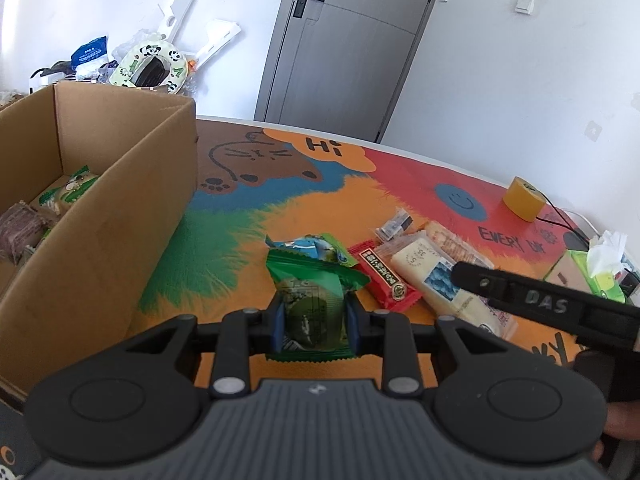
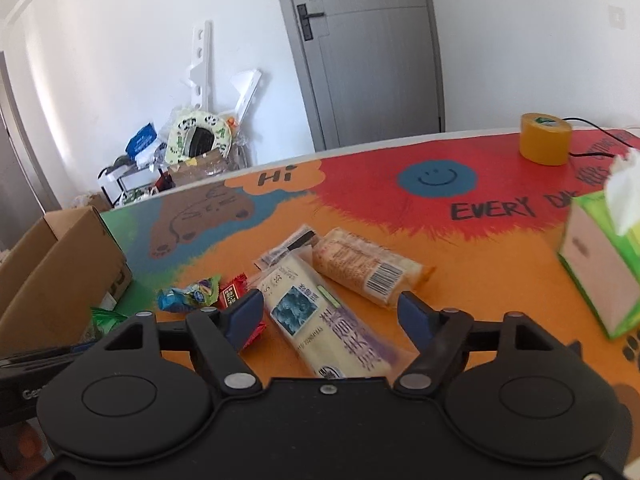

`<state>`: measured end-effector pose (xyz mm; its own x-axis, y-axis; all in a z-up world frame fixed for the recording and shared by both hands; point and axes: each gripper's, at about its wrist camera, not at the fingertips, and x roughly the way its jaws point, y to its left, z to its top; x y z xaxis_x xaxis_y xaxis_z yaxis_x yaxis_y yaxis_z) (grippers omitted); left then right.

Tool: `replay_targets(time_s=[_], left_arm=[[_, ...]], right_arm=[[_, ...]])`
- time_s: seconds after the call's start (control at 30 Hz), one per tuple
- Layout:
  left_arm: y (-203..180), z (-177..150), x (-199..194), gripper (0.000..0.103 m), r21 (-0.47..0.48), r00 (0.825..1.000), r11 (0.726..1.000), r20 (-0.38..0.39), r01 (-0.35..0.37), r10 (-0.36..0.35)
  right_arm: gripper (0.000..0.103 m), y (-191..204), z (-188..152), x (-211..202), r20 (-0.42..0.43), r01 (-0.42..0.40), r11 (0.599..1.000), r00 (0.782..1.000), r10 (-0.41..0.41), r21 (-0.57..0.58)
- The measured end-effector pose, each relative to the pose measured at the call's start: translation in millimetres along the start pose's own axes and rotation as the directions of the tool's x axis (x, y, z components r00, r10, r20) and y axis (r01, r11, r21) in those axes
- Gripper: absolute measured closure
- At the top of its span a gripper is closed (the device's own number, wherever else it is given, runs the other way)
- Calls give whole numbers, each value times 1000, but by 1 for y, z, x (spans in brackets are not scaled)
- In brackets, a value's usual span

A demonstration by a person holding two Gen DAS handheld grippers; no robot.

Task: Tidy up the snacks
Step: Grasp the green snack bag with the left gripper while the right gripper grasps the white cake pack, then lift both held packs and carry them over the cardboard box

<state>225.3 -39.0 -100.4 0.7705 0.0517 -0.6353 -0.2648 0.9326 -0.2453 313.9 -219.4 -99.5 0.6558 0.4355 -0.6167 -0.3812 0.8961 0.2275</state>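
Right now my left gripper [image 1: 314, 322] is clamped on a green packet [image 1: 314, 308], its blue pads [image 1: 279, 326] pressing the two sides of the wrapper so the bulge sits between them; I judge that a side grip on the puffed middle keeps the slippery foil from sliding out. The packet looks lifted just off the mat [image 1: 400, 184], close to the box [image 1: 120, 216] on my left, where a few snacks already lie in a compartment, so I take the box as its destination. My right gripper [image 2: 330, 312] hovers with its jaws apart over the pale bar [image 2: 320, 316], straddling it lengthwise, I think to take it next. Beside that lie the orange bar [image 2: 364, 266], the red packet [image 1: 386, 276] and a blue candy [image 2: 186, 296], all loose on the mat. The tape roll [image 2: 545, 139] and tissue box [image 2: 600, 264] stand well apart.
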Motion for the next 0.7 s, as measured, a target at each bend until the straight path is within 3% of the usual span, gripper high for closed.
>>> replay_targets(time_s=[0.17, 0.43, 0.7], left_arm=[[3, -2, 3, 74, -3, 1000, 1000, -8, -7, 7], [3, -6, -5, 74, -6, 1000, 1000, 2, 6, -6], [3, -16, -20, 74, 2, 1000, 1000, 6, 26, -26]], right_arm=[[32, 4, -10, 15, -57, 25, 999, 998, -27, -28], [61, 9, -27, 5, -78, 56, 996, 995, -61, -69], [67, 5, -44, -21, -67, 18, 1000, 998, -18, 1]])
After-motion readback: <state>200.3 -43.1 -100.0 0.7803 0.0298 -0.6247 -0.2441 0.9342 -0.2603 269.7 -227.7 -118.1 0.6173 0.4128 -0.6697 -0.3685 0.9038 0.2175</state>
